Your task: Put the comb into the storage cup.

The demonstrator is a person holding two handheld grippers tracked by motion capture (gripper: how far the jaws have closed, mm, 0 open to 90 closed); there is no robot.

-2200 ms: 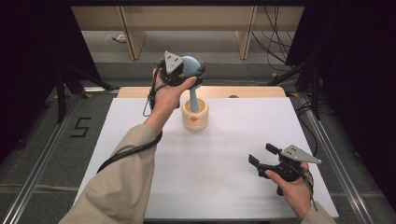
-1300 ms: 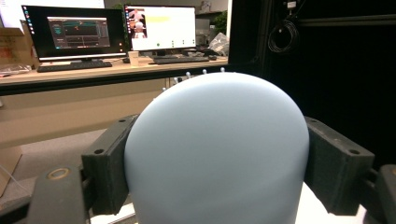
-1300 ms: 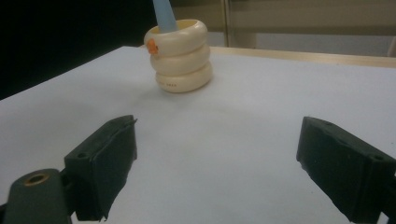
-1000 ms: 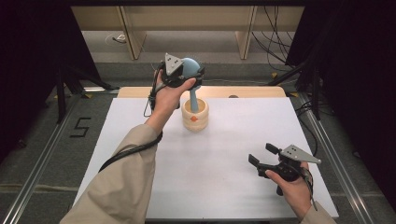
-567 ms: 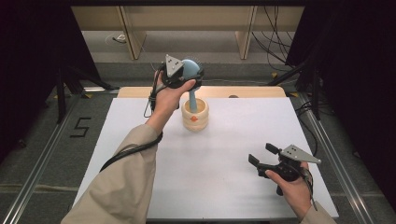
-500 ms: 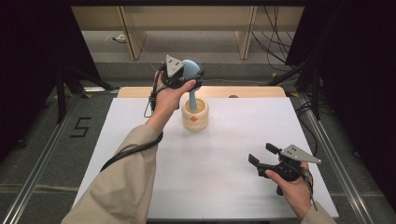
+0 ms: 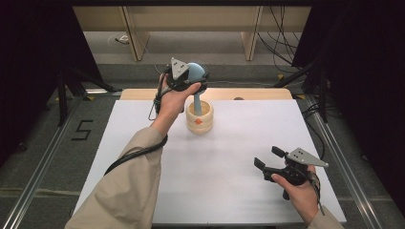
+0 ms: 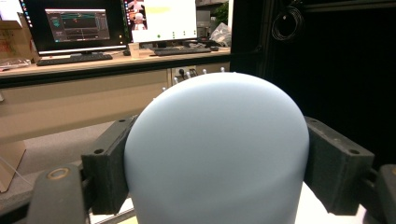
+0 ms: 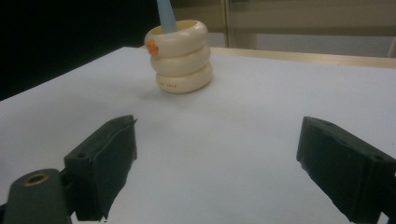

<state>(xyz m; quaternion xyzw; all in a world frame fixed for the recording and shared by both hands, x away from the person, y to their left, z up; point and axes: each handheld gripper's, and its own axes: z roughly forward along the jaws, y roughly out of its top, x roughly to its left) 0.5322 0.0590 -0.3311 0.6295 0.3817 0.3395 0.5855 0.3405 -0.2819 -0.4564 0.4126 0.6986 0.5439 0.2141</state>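
My left claw point(image 7: 193, 78) was clamped on the rounded head of a pale blue plastic brush point(image 8: 217, 149), one black pad pressed against each side of it. In the left gripper view small bristle tips showed just over the top of that head. The brush stood upright, its slim handle running down into a cream, ring-stacked ceramic holder point(image 7: 199, 117) with a small orange mark on its near side. That holder sat at the far middle of the white counter point(image 7: 229, 191), just right of my left hand. My left forearm, in a tan sleeve, reached up across the left part of the counter, with the black cable looped along it.

My right claw point(image 7: 267, 158) was near the counter's near right corner, well apart from the holder. Its pads stood wide apart with nothing between them, pointing left and far toward the holder, which the right gripper view showed with the blue handle rising out of it.
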